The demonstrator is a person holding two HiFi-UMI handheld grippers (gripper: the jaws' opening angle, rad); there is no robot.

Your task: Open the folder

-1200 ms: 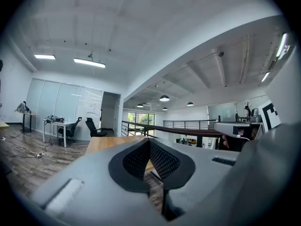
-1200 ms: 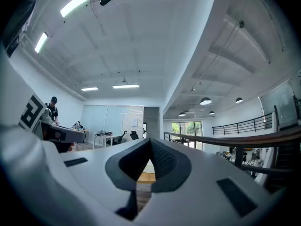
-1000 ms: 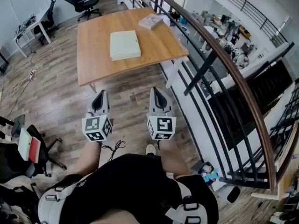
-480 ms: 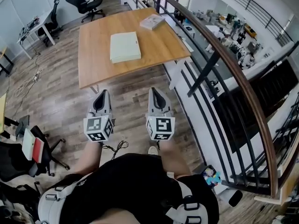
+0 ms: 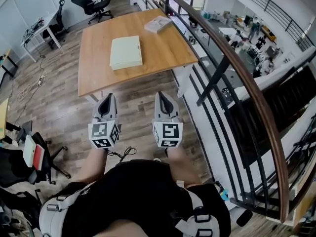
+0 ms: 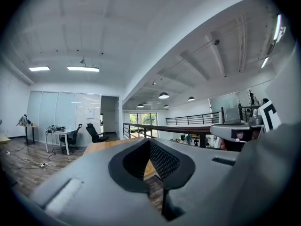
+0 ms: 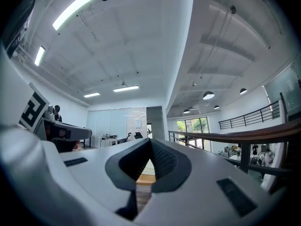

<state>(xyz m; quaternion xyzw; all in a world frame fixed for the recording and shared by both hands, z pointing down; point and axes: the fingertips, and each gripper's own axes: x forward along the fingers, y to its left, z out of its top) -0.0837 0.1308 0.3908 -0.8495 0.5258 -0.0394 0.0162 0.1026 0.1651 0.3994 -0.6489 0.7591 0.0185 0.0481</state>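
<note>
A pale cream folder [image 5: 125,53] lies closed and flat on the wooden table [image 5: 163,48], a little left of its middle. My left gripper [image 5: 107,98] and right gripper [image 5: 162,95] are held side by side over the wooden floor, just short of the table's near edge and well apart from the folder. Both point level toward the table. In the left gripper view the left gripper [image 6: 149,142] has its jaws closed tip to tip with nothing between them. In the right gripper view the right gripper [image 7: 150,142] stands the same way.
A small book [image 5: 158,24] lies at the table's far right corner. A dark railing with a wooden handrail [image 5: 232,65] runs along the right, with a drop beyond it. Office chairs [image 5: 91,2] and a white desk [image 5: 37,29] stand at the back left; another chair [image 5: 29,157] is near my left.
The table and folder have come closer and slid slightly left in the head view as I move forward. Both grippers keep their pose, still shut.
</note>
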